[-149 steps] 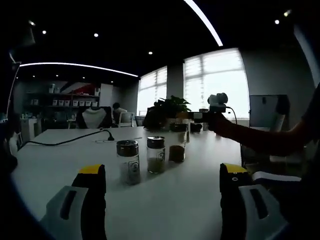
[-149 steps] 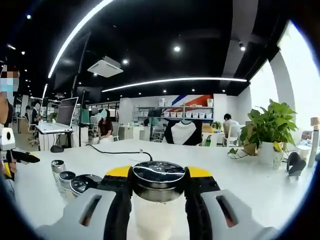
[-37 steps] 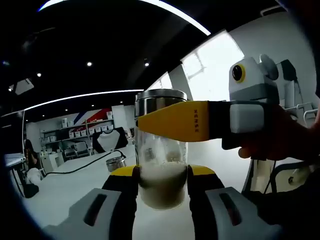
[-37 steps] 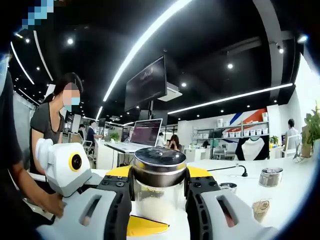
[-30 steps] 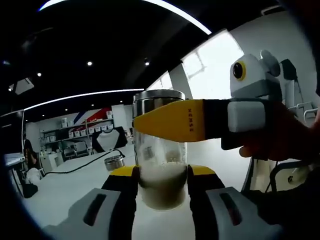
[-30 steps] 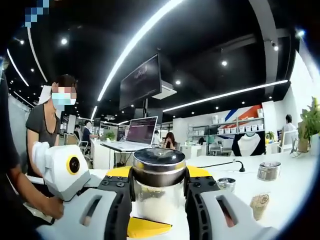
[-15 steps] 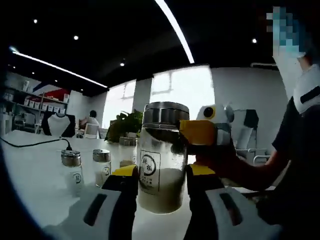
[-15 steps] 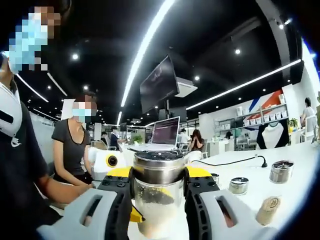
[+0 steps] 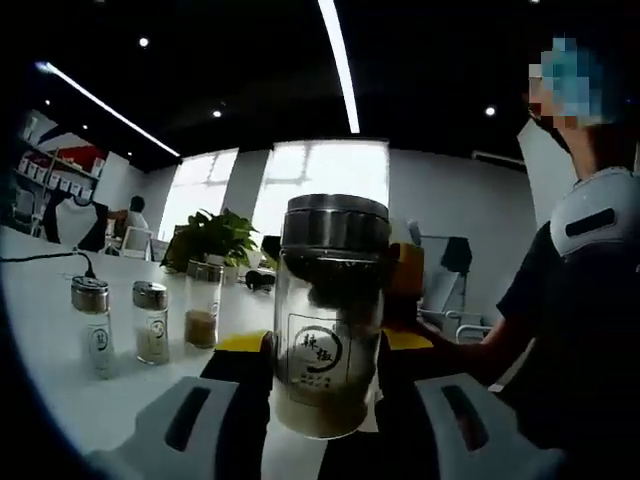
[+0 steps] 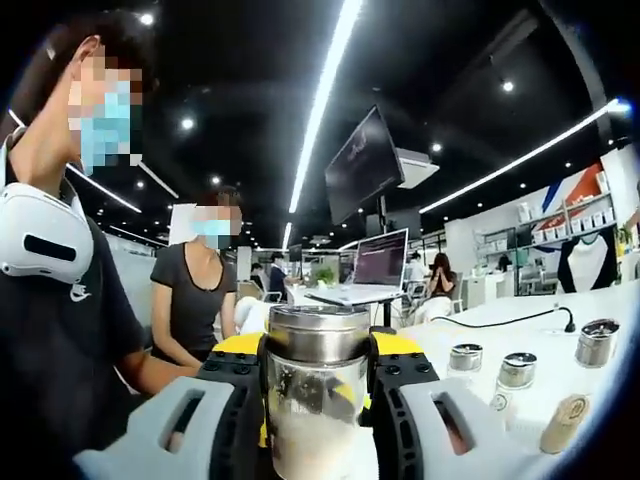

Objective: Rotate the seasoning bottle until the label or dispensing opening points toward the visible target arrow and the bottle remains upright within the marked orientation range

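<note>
— How is the seasoning bottle [image 9: 330,315] being held?

— It is being gripped low on its body between the jaws of the left gripper [image 9: 322,400], and, in the right gripper view, the seasoning bottle [image 10: 317,395] is being clamped just under its cap by the right gripper [image 10: 318,385]. It is being kept upright, raised in front of the white table [image 9: 50,380].

— How is it looking?

— A clear glass body is being shown, part-filled with pale powder, under a brushed metal cap [image 9: 336,221]. A square label [image 9: 318,360] with dark characters is being turned toward the left camera.

— And farther off?

— Three smaller shakers [image 9: 150,322] are being seen on the table at the left, with a potted plant [image 9: 212,238] and bright windows [image 9: 322,190] beyond. In the right gripper view, other jars [image 10: 517,375] are being seen on the table.
</note>
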{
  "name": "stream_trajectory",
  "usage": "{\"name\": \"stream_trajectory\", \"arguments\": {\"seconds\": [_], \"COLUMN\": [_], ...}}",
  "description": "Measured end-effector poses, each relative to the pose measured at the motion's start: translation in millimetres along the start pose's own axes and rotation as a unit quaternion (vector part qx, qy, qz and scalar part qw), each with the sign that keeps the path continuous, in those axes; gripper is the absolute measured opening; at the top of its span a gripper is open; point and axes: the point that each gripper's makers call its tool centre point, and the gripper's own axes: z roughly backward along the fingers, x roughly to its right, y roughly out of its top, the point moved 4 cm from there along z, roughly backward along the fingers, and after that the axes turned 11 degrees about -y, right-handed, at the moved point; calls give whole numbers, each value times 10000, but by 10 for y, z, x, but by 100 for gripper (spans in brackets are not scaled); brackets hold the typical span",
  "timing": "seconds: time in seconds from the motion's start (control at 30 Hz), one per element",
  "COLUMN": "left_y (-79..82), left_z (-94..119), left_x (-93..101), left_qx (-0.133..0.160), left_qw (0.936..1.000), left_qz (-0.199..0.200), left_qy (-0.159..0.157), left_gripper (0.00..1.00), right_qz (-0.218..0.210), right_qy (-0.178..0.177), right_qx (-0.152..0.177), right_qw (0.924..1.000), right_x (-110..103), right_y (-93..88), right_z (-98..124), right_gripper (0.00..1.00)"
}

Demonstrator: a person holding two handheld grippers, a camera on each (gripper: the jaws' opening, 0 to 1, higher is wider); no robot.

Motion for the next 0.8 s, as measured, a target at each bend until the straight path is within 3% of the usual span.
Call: {"name": "stream_trajectory", "arguments": {"seconds": [0.13,0.23,0.27,0.4,0.47,0.57,0.67,0.8], "left_y": [41,63,51,-6,-12,-27,-35,-64], "left_z": [50,87,114,142,147,169,165,167], "left_x": [-89,-165,-210,-284,-299,-321,-328,-331], "left_qx": [-174,-250,-352,-589,-619,-820,-936,-937], "left_qw": [9972,9924,9878,9762,9713,9570,9466,9414], "left_qz": [-311,-477,-660,-887,-1007,-1351,-1549,-1553], "left_qy": [654,1111,1368,1891,2064,2431,2668,2843], "left_gripper": [42,41,41,41,41,41,41,41], "right_qz": [-324,-331,-258,19,102,150,20,-34], "right_qy": [-356,-613,-706,-1082,-1240,-1436,-1703,-1844], "right_qx": [101,223,210,166,229,196,223,207], "right_qw": [9988,9973,9970,9940,9920,9893,9851,9826], "right_x": [147,227,239,266,265,282,322,338], "right_y": [-26,-30,-46,-115,-135,-161,-179,-196], "right_z": [-17,-38,-55,-139,-180,-215,-234,-247], "right_gripper": [37,37,37,37,37,38,39,40]}}
